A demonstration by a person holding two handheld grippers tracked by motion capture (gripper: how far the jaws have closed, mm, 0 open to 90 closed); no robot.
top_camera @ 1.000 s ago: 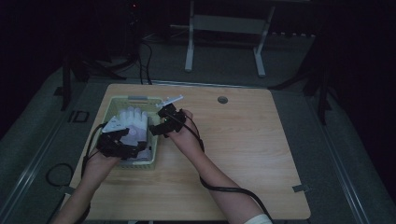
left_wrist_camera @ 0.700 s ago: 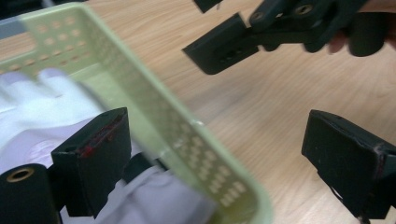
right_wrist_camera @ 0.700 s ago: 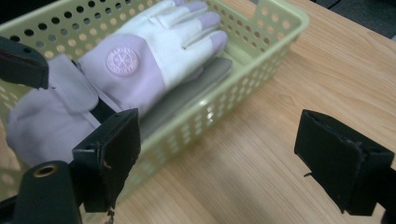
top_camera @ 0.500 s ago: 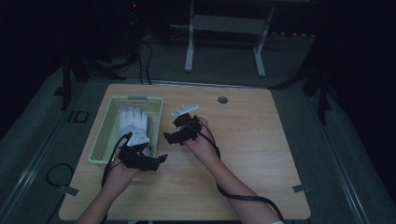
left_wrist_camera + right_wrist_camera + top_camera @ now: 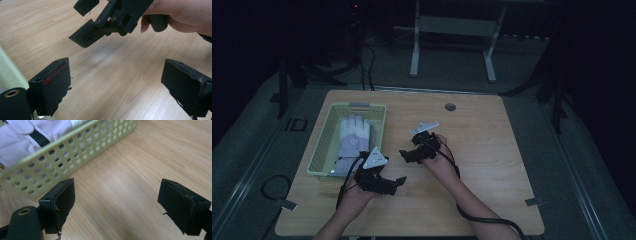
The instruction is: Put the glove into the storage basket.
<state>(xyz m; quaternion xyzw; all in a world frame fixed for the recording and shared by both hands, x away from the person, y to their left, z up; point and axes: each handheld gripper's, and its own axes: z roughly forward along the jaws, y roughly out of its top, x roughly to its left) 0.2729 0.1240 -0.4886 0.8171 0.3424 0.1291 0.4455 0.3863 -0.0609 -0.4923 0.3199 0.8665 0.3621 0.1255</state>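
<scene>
Looking down from the high view, both black two-jaw grippers were seen over the bare top of the light wooden table, outside the pale green perforated plastic basket that stood on the table's left part. A white fabric glove with a dark band was seen lying inside that basket, fingers towards the far wall, touched by neither gripper.

The left gripper was held just beside the basket's near right corner, its jaws pointed to the right over the wood. In the left gripper view its jaws were found spread wide, with nothing between them but table; the right gripper was seen farther off, gripped by a hand, its jaws likewise apart.

The right gripper was held near the middle of the table, its jaws turned towards the basket. In the right gripper view its jaws were seen spread wide and empty above the wood, the basket's holed wall close ahead and the glove visible behind it.
</scene>
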